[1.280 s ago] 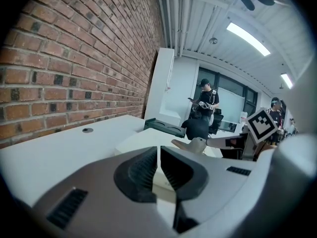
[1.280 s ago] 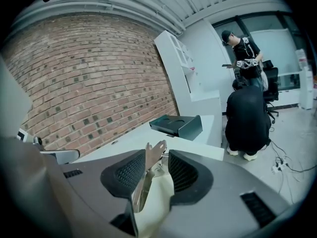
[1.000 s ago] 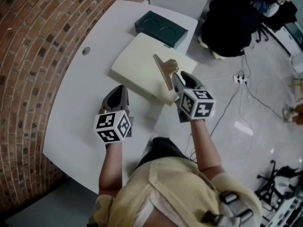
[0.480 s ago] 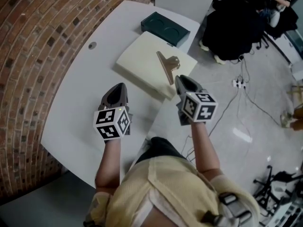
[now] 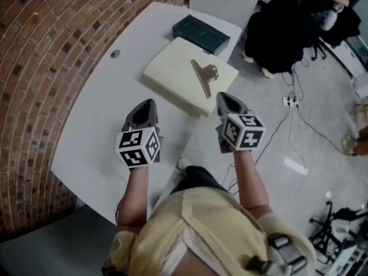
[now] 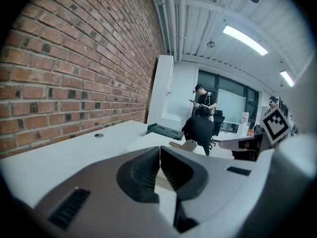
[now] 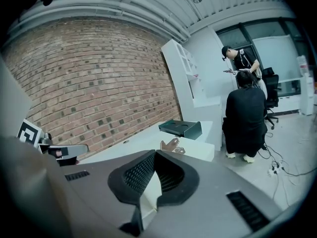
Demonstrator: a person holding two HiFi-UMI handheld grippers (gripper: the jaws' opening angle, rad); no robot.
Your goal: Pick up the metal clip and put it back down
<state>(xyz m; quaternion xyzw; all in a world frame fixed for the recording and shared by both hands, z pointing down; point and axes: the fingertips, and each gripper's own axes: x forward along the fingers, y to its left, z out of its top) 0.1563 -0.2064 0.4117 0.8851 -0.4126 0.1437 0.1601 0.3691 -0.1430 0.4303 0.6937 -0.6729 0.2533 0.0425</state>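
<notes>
The metal clip [image 5: 202, 78] lies flat on a cream pad [image 5: 169, 73] on the white table [image 5: 98, 114]. Its long axis slants from far-left to near-right in the head view. Its near end points toward the right gripper [image 5: 222, 95], which is just short of it, and its curled handles bulge to the right. That gripper's jaws have just been closing and now meet with nothing between them. The left gripper [image 5: 148, 102] is also closed and empty, over bare table.
</notes>
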